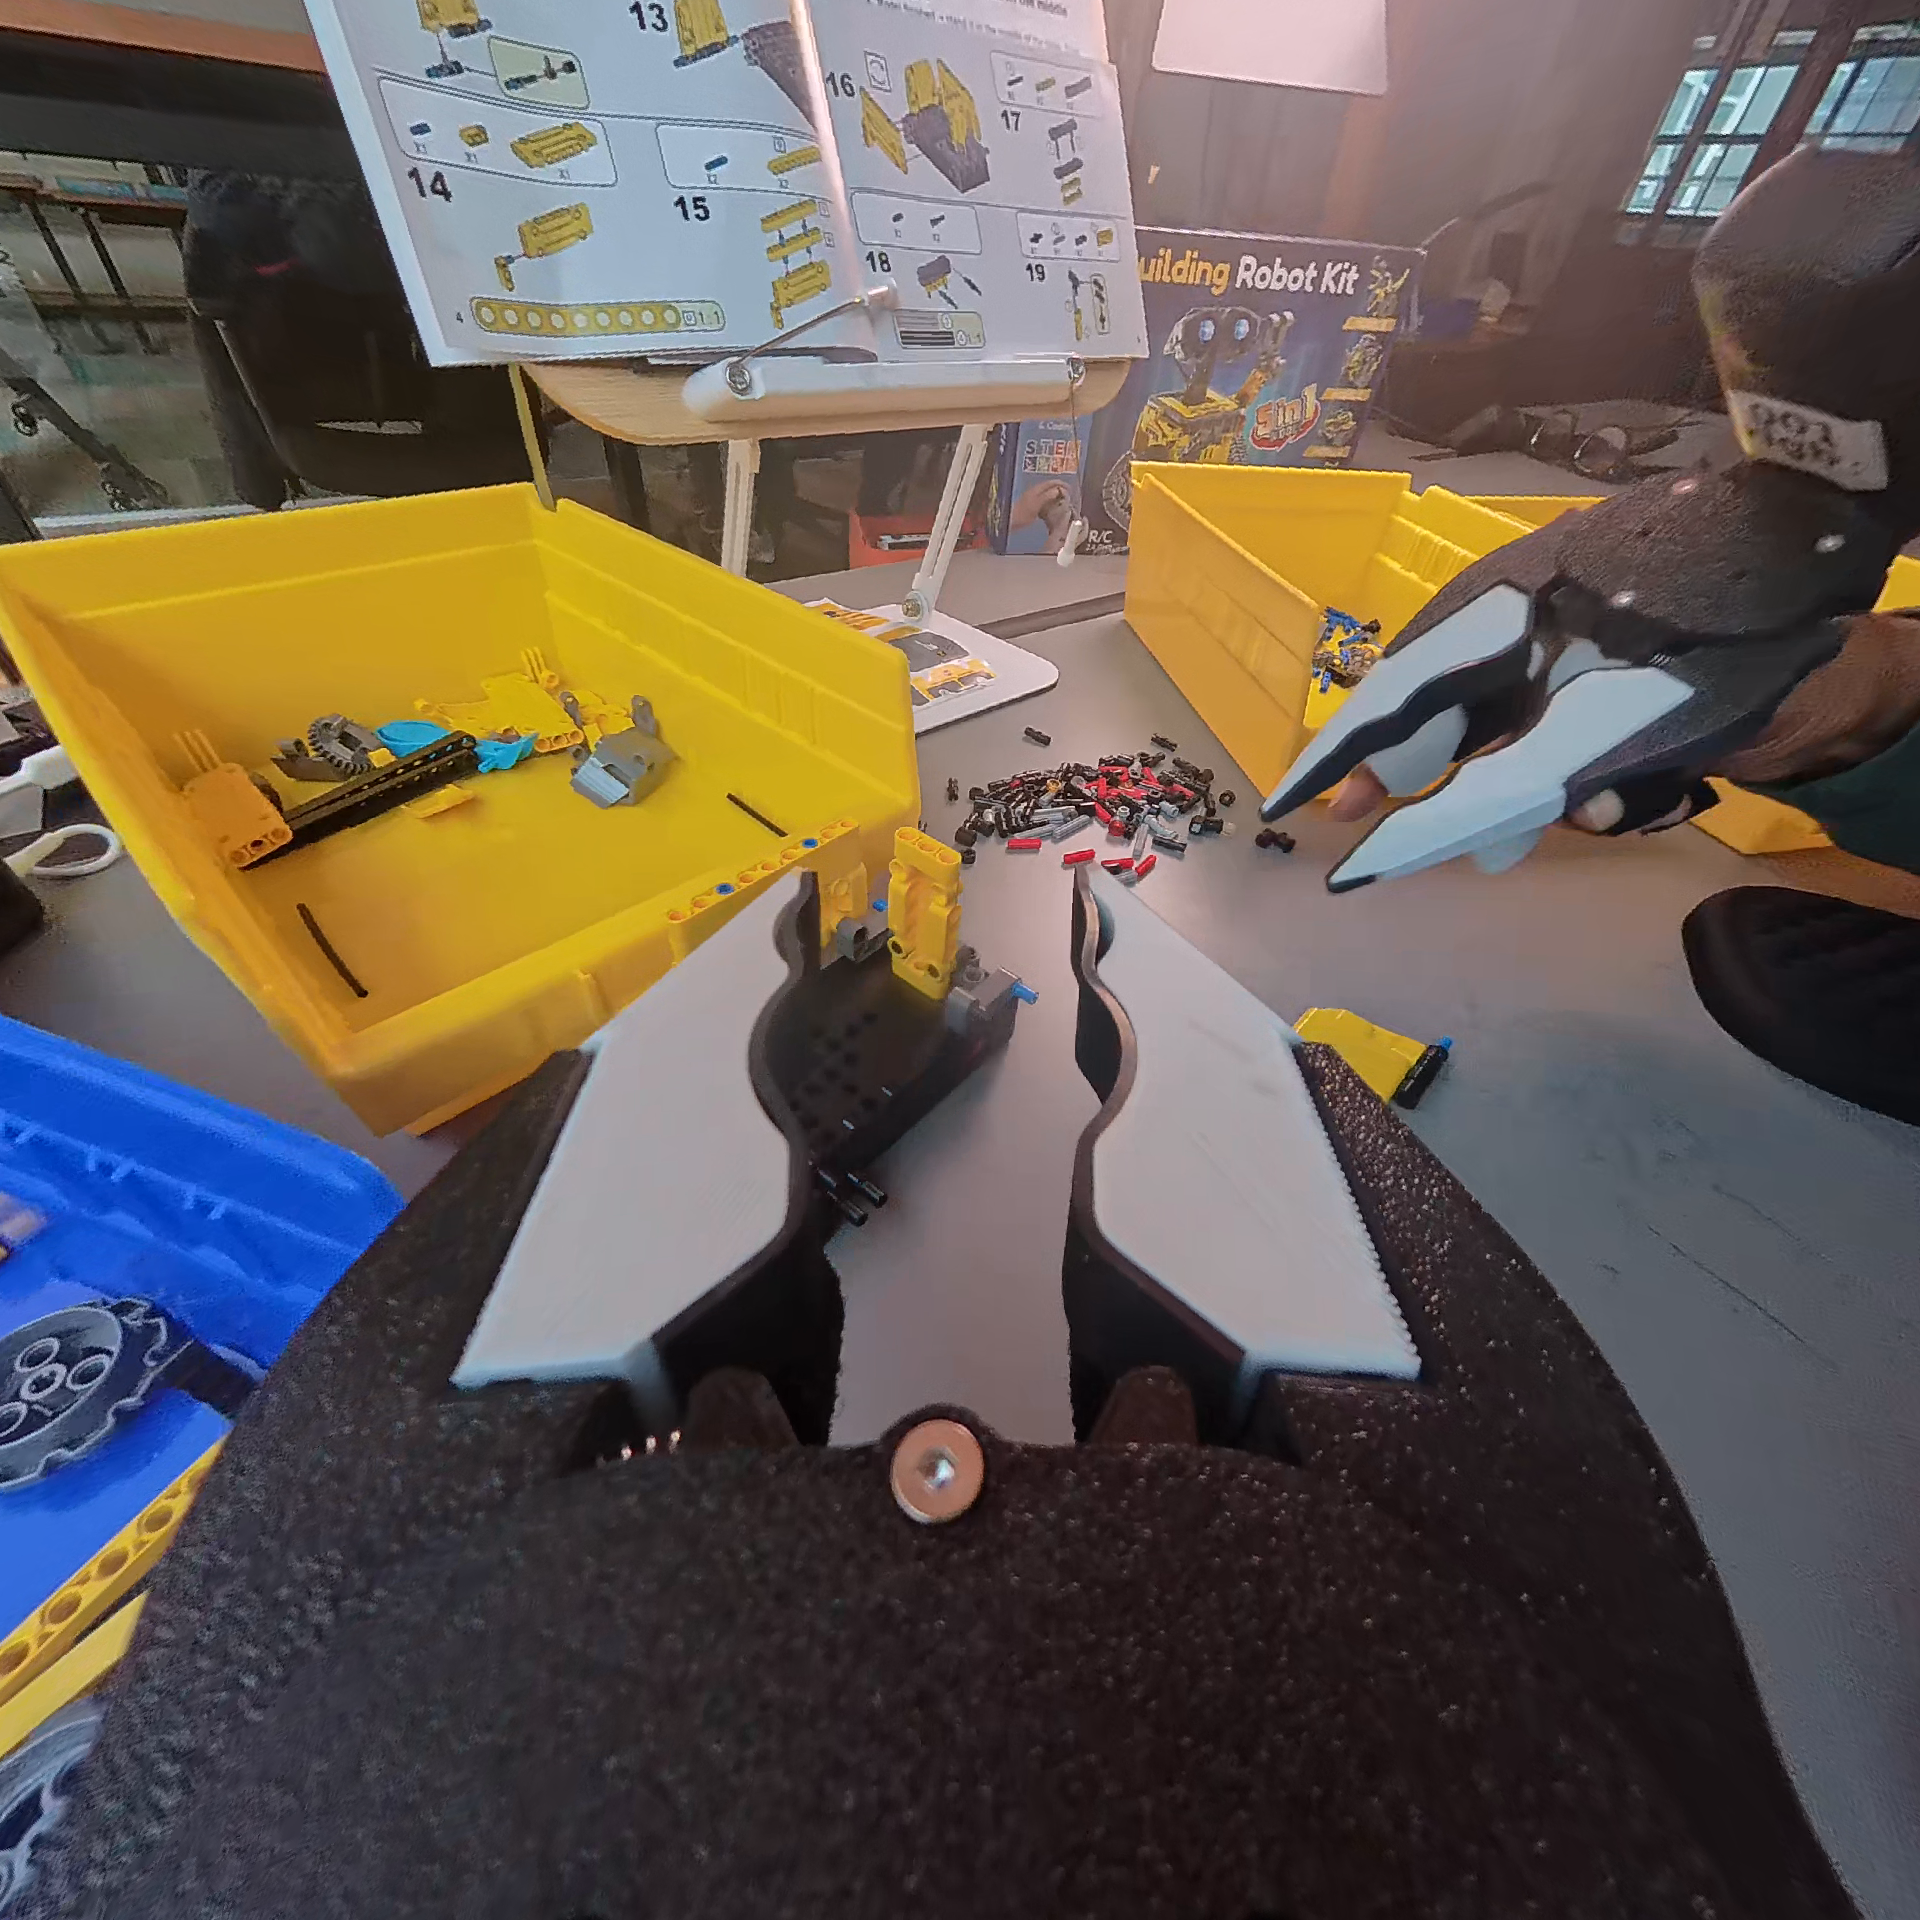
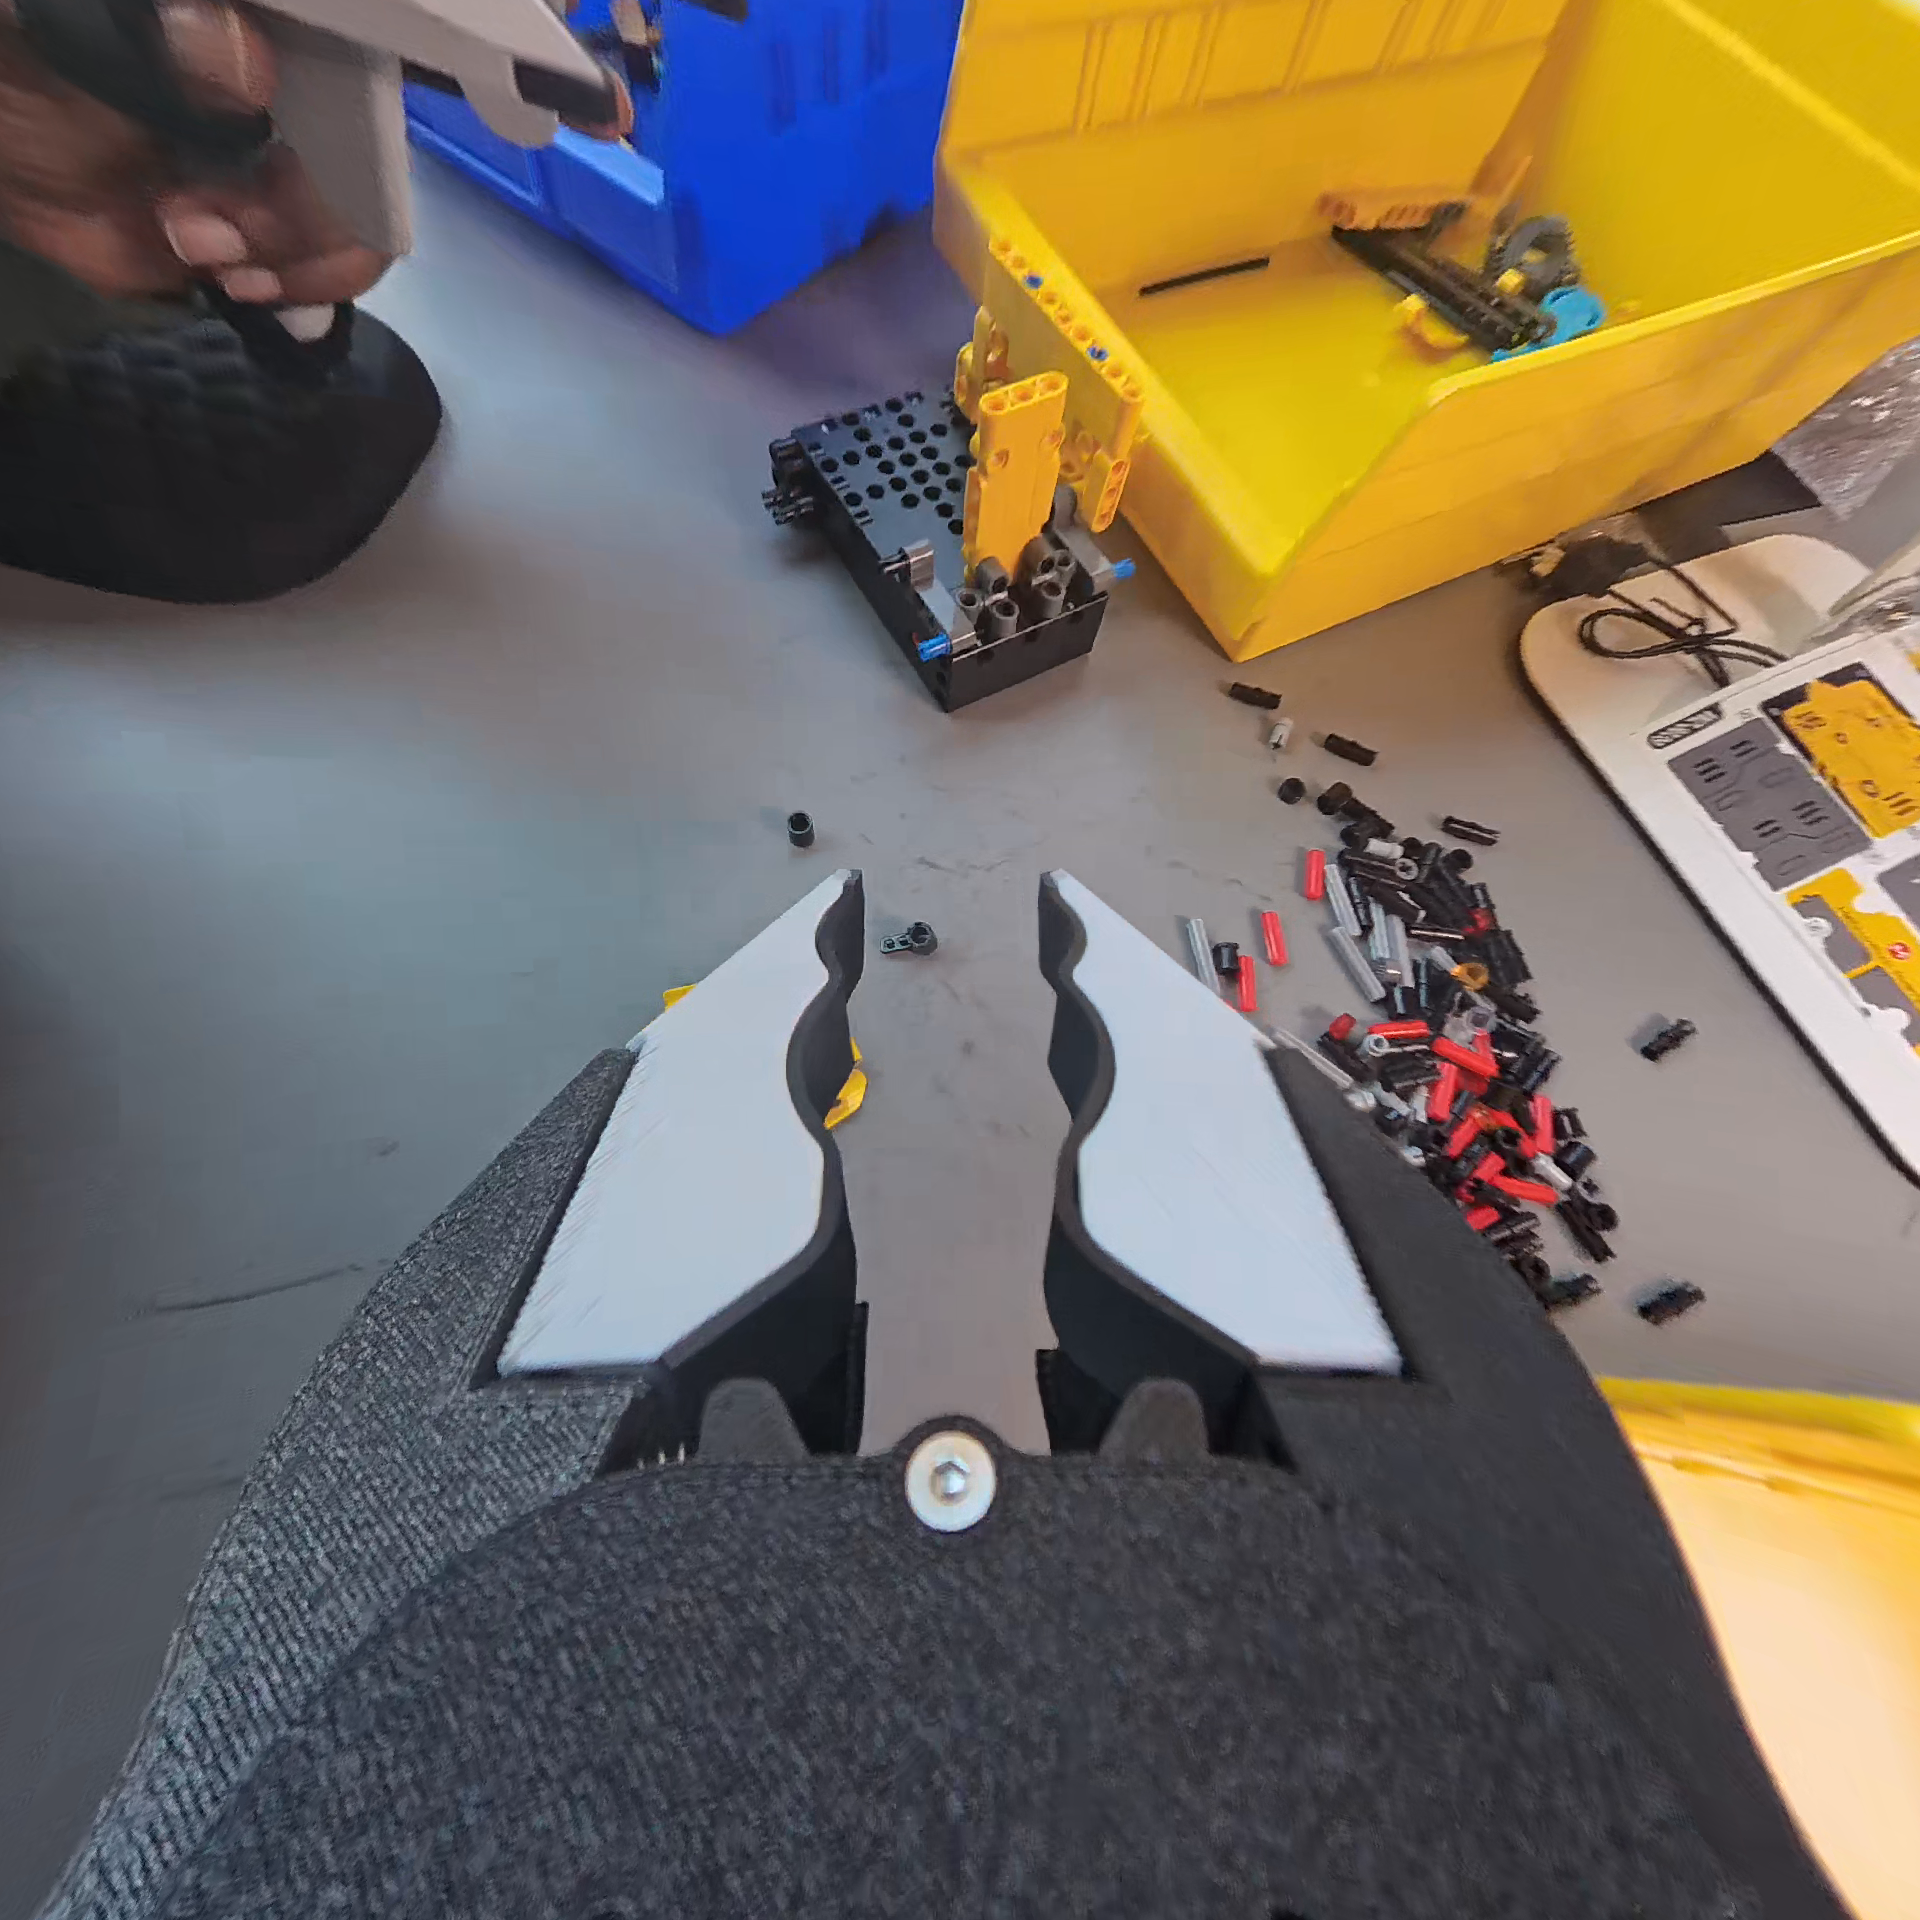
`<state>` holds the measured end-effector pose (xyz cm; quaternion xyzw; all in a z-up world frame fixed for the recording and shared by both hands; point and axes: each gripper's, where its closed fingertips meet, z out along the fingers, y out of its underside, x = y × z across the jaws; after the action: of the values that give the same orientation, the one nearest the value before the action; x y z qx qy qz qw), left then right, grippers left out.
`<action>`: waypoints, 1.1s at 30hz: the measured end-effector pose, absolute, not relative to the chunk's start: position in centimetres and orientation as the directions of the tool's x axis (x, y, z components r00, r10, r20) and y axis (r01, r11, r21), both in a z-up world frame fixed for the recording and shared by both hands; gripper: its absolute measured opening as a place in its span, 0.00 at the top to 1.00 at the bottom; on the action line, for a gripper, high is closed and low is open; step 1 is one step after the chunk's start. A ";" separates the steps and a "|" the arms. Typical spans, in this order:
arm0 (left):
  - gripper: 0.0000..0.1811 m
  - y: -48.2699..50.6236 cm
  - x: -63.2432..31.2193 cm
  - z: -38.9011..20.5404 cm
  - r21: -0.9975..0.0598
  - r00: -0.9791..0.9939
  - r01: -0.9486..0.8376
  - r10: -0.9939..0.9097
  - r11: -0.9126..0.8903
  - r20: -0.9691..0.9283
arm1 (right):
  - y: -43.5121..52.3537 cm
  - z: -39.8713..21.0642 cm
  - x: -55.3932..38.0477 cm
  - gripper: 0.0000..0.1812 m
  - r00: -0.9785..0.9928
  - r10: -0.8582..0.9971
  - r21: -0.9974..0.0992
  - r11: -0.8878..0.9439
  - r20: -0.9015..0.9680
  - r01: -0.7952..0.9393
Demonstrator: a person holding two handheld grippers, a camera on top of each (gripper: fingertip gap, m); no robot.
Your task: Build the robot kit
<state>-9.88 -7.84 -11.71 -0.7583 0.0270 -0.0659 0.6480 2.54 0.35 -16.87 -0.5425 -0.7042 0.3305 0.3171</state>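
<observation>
My left gripper is open and holds nothing. It hovers just behind a partly built model: a black perforated block with upright yellow beams and grey connectors, standing on the grey table against the yellow bin. My right gripper is open and empty, low over the table. A small black connector lies between its fingertips, and a black bush lies just ahead to the left. A pile of black, red and grey pins lies to its right. The model stands farther ahead.
The yellow bin holds loose yellow, black, blue and grey parts. A second yellow bin, a blue bin, an instruction booklet on a stand, a kit box and a sticker sheet ring the work area. A yellow part lies near my right gripper. The tips of one gripper are about 15 centimetres away from the tips of the other.
</observation>
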 end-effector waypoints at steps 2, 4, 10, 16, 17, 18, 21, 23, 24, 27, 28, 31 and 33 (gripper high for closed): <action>0.74 -8.1 -10.2 -12.1 -0.986 0.991 0.045 -0.120 -0.157 0.065 | 0.8 -15.2 3.7 0.80 -0.171 0.981 -0.840 0.170 0.093 0.515; 0.74 -8.1 -10.4 -12.4 -0.987 0.990 0.059 -0.118 -0.153 0.078 | 1.4 -13.7 5.1 0.79 -0.123 0.987 -0.863 0.150 0.103 0.483; 0.74 -8.0 -10.4 -12.6 -0.987 0.989 0.073 -0.120 -0.142 0.090 | 3.9 -9.5 10.9 0.79 0.051 0.988 -0.911 0.113 0.145 0.397; 0.75 -8.0 -10.3 -12.7 -0.988 0.989 0.062 -0.123 -0.143 0.080 | 8.9 -6.4 19.1 0.81 0.274 0.941 -0.915 0.076 0.197 0.397; 0.75 -8.0 -10.3 -12.7 -0.988 0.989 0.061 -0.123 -0.144 0.079 | 9.9 -6.2 20.7 0.81 0.311 0.929 -0.911 0.058 0.199 0.409; 0.75 -8.0 -10.3 -12.8 -0.987 0.989 0.060 -0.122 -0.146 0.078 | 11.0 -6.0 22.2 0.82 0.348 0.915 -0.907 0.043 0.204 0.419; 0.75 -8.0 -10.3 -12.8 -0.987 0.990 0.059 -0.118 -0.148 0.076 | 14.0 -6.0 26.7 0.83 0.436 0.873 -0.888 -0.007 0.220 0.460; 0.75 -7.9 -10.4 -12.9 -0.987 0.990 0.058 -0.115 -0.151 0.076 | 16.4 -6.5 29.6 0.85 0.492 0.834 -0.864 -0.036 0.251 0.502; 0.75 -7.9 -10.4 -12.9 -0.987 0.990 0.058 -0.115 -0.153 0.076 | 17.5 -7.1 31.0 0.85 0.508 0.820 -0.844 -0.059 0.263 0.533; 0.75 -7.9 -10.4 -12.9 -0.987 0.991 0.052 -0.112 -0.155 0.070 | 21.1 -9.4 35.4 0.88 0.537 0.772 -0.757 -0.116 0.339 0.644; 0.75 -7.9 -10.3 -13.0 -0.987 0.992 0.048 -0.111 -0.155 0.066 | 22.1 -10.4 36.7 0.88 0.537 0.764 -0.718 -0.144 0.357 0.681; 0.76 -7.9 -10.3 -13.0 -0.987 0.993 0.037 -0.108 -0.157 0.055 | 24.4 -13.6 39.7 0.90 0.513 0.774 -0.605 -0.216 0.372 0.766; 0.76 -7.8 -10.2 -13.1 -0.986 0.993 0.034 -0.107 -0.164 0.052 | 25.5 -15.3 41.1 0.91 0.495 0.782 -0.533 -0.253 0.378 0.807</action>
<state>-10.25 -7.78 -13.13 -0.7611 0.0238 -0.0546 0.6459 41.12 25.54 -15.35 -0.7913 -0.5022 -0.0178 0.3482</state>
